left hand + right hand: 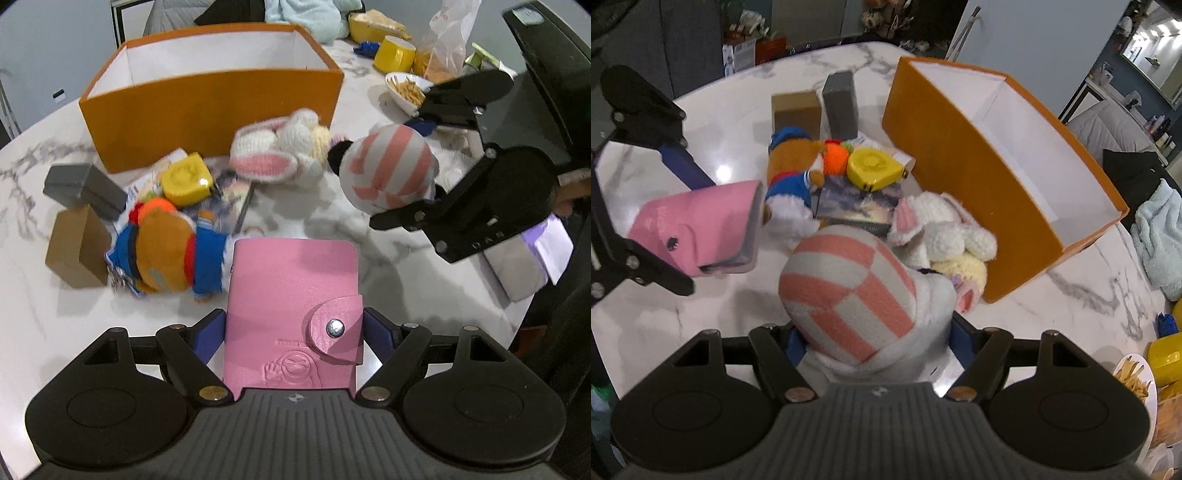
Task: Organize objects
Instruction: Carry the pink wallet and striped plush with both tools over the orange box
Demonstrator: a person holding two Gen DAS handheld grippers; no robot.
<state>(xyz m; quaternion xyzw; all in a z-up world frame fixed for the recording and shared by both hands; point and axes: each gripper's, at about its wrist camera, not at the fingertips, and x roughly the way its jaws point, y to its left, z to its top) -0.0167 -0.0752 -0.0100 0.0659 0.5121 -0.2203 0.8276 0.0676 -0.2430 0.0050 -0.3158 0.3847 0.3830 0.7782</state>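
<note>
Two tools were at work, each clenched on something. In the left wrist view we saw the left tool [293, 332] grasping a pink wallet [291, 306] by its sides, lifted over the marble worktop [44, 325]. Beyond it, the right tool [400, 170] held a pink-striped plush [391, 166] above the worktop. The orange box [210, 107] stood open at the far side, with a knitted bunny [280, 151] lying just before its front wall. Only this view showed us the bowl of fries [404, 90] and the yellow mug [394, 53] near the worktop's right rim.

In the right wrist view we saw the right tool [873, 332] gripping the striped plush, and the left tool holding the wallet at the left. Only here did the box's white inside show fully. A yellow case [873, 168], a book [858, 206], a stuffed bear [792, 166] and two small boxes [816, 107] crowded the worktop beside the box; bare marble lay at the near left.
</note>
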